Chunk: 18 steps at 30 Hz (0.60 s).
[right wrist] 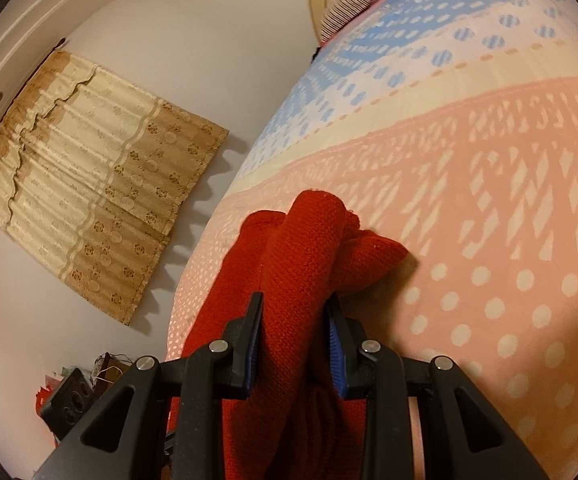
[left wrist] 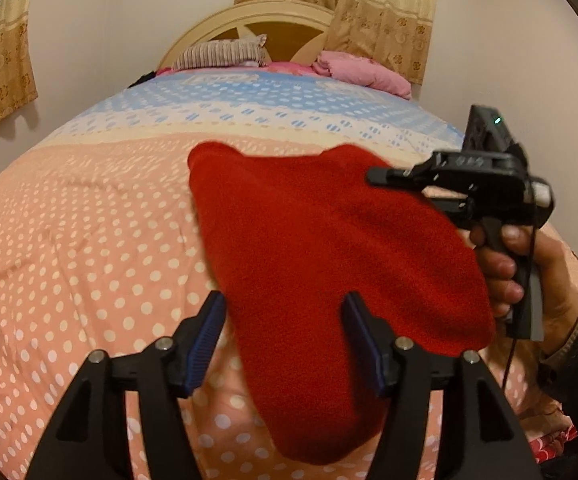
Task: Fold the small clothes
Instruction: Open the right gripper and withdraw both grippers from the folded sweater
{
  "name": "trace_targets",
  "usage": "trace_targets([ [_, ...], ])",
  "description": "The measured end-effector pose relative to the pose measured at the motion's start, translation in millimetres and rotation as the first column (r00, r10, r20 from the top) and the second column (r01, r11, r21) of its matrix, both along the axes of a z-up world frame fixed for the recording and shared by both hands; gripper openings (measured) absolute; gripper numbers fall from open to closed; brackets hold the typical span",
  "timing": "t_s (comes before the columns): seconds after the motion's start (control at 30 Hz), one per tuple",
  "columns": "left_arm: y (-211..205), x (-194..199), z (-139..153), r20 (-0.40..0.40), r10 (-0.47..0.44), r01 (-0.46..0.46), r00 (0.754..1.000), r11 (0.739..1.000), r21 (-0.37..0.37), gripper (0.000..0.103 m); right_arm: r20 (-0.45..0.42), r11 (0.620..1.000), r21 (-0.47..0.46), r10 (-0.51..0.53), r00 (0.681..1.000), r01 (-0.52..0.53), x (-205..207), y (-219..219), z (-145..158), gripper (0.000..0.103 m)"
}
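Observation:
A red knit garment (left wrist: 329, 248) hangs above the bedspread (left wrist: 89, 240), blurred in the left wrist view. Its lower part drops between the fingers of my left gripper (left wrist: 284, 298), which stands open with its blue pads clear of the cloth. At the right of that view, a hand (left wrist: 501, 264) holds my right gripper (left wrist: 385, 178), which meets the garment's upper right edge. In the right wrist view, the right gripper (right wrist: 295, 300) is shut on a bunched fold of the red garment (right wrist: 301, 240), whose far end rests on the bedspread (right wrist: 489, 240).
A striped pillow (left wrist: 221, 54) and a pink pillow (left wrist: 361, 70) lie by the curved headboard (left wrist: 249, 20). Patterned curtains (right wrist: 89, 168) hang on the wall beside the bed. Dark clutter (right wrist: 73, 396) sits low beside the bed.

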<state>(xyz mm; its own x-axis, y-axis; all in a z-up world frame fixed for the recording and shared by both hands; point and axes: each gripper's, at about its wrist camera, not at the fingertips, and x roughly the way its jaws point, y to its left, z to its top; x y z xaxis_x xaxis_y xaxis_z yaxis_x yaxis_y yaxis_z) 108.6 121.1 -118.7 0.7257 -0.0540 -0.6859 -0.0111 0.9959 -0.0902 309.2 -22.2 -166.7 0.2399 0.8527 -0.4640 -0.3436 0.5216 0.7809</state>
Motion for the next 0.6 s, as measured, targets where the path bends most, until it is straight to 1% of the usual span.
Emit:
trace_targets([
  [0.07,-1.6,-0.6,6.5,0.024,0.002,-0.003,1.000,1.000,0.011,0.069,-0.009,1.000,-0.005,-0.010,1.000,0.010,0.6,-2.2,-3.8,0.030],
  [0.13,0.6,-0.1,11.9,0.047,0.007,-0.007,0.999,1.000,0.006,0.072,-0.012,1.000,-0.008,-0.017,1.000,0.017,0.7,-3.3,-5.4,0.030],
  [0.17,1.5,1.8,12.8,0.051,0.011,-0.012,0.999,1.000,0.011,0.075,-0.012,1.000,-0.012,-0.019,1.000,0.019,0.7,-3.3,-5.7,0.030],
  [0.23,5.8,8.2,11.7,0.057,0.041,-0.043,0.998,0.998,0.036,0.077,-0.008,0.999,-0.031,-0.022,1.000,0.021,-0.6,-2.8,-5.6,0.030],
  [0.3,12.3,16.2,5.4,0.040,0.057,-0.058,0.998,0.998,0.039,0.077,0.010,0.998,-0.060,-0.023,1.000,0.023,-3.5,-1.9,-2.5,0.032],
  [0.33,16.4,21.6,-0.3,0.014,0.063,-0.064,0.998,0.997,0.035,0.077,0.021,0.997,-0.075,-0.028,0.999,0.029,-6.3,-1.7,0.9,0.032],
  [0.4,22.8,24.8,-8.1,-0.008,0.077,-0.077,0.997,0.997,0.022,0.080,0.039,0.994,-0.091,-0.059,0.998,0.062,-12.2,-5.1,8.0,0.033],
  [0.43,26.5,25.0,-10.8,-0.007,0.085,-0.085,0.996,0.996,0.007,0.082,0.061,0.992,-0.092,-0.086,0.994,0.091,-17.3,-8.4,15.0,0.033],
  [0.5,28.3,23.2,-12.5,-0.001,0.096,-0.096,0.995,0.995,-0.002,0.088,0.151,0.988,-0.071,-0.122,0.981,0.134,-32.2,-14.5,36.5,0.035],
  [0.57,28.1,22.1,-14.1,0.004,0.097,-0.097,0.995,0.995,-0.004,0.088,0.220,0.992,-0.032,-0.110,0.969,0.119,-46.0,-15.8,54.5,0.046],
  [0.6,27.1,21.8,-14.6,0.005,0.096,-0.096,0.995,0.995,-0.001,0.090,0.243,0.996,-0.007,-0.085,0.966,0.089,-53.4,-13.4,62.0,0.049],
])
